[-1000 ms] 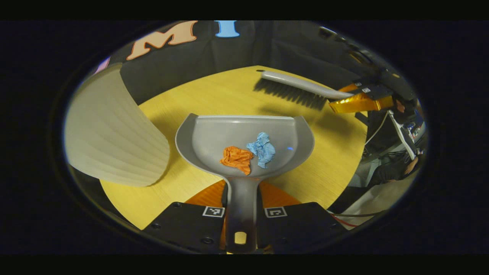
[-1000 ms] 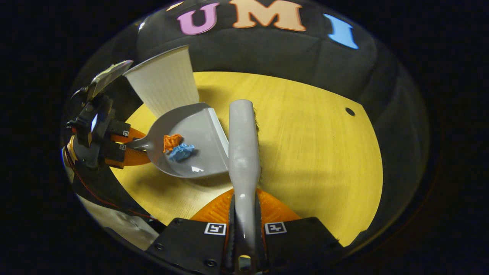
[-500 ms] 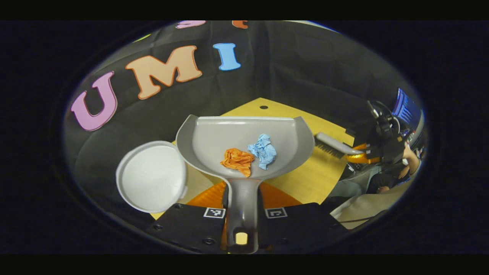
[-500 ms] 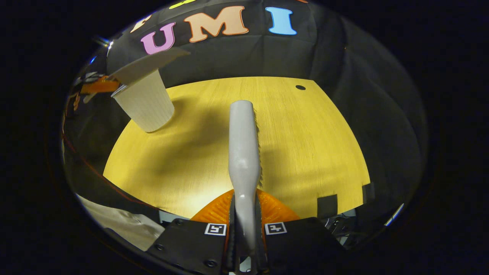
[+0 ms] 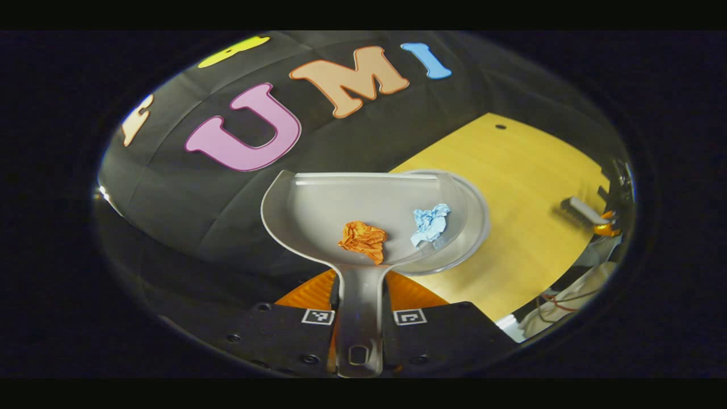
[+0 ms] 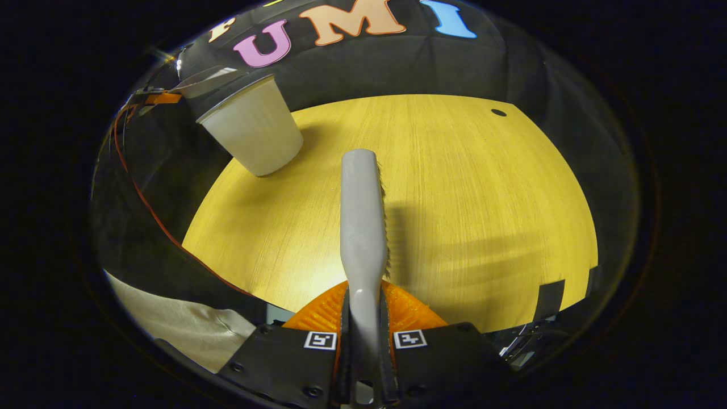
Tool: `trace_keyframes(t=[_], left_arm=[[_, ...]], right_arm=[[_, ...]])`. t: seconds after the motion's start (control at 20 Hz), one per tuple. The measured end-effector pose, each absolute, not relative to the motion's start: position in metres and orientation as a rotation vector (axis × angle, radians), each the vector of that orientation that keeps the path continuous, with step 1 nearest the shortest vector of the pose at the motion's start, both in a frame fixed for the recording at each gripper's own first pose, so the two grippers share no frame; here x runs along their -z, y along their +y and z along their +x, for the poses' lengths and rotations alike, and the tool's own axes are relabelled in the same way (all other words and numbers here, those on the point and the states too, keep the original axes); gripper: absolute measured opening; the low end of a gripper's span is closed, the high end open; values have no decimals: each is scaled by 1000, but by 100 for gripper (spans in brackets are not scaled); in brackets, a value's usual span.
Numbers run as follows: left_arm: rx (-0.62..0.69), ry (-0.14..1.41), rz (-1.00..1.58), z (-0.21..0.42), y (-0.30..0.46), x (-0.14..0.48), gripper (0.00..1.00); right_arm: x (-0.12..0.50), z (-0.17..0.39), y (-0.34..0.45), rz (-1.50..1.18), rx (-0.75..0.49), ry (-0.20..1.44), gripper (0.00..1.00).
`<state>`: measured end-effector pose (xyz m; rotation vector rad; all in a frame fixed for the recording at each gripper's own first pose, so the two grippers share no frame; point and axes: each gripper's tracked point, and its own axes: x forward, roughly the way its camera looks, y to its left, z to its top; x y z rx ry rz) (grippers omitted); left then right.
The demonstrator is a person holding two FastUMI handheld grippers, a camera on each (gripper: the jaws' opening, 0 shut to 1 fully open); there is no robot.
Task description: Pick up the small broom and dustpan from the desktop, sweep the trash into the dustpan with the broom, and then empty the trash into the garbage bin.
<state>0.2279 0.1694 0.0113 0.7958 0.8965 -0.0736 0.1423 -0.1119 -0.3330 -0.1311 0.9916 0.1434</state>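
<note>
Left gripper view: dustpan (image 5: 352, 210) now over bin (image 5: 476, 227), blue scrap (image 5: 429, 223) slid; jaws clamp handles.

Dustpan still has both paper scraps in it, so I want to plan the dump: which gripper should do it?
Left. The left gripper is shut on the dustpan, already above the bin, with both scraps inside. The right gripper holds the broom.

Garbage bin (image 5: 474, 227) mostly hidden behind the dustpan (image 5: 318, 210).
</note>
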Motion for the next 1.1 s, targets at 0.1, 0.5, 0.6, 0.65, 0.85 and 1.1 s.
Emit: trace_keyframes(t=[0.1,0.5,0.6,0.65,0.85,1.1], left_arm=[[45,920,899,234,167,-16,23],[38,932,1177,240,167,-14,24],[22,922,1229,245,168,-22,23],[16,918,1239,244,167,-26,23],[17,906,1128,237,163,-22,23],[139,771,643,225,84,-4,23]], right_arm=[[332,147,-108,-143,-157,988,22],[318,158,-116,-136,-133,962,22],[317,160,-119,-134,-128,961,22],[317,160,-119,-132,-127,959,22],[317,162,-118,-124,-125,963,22],[314,164,-120,-118,-110,959,22]])
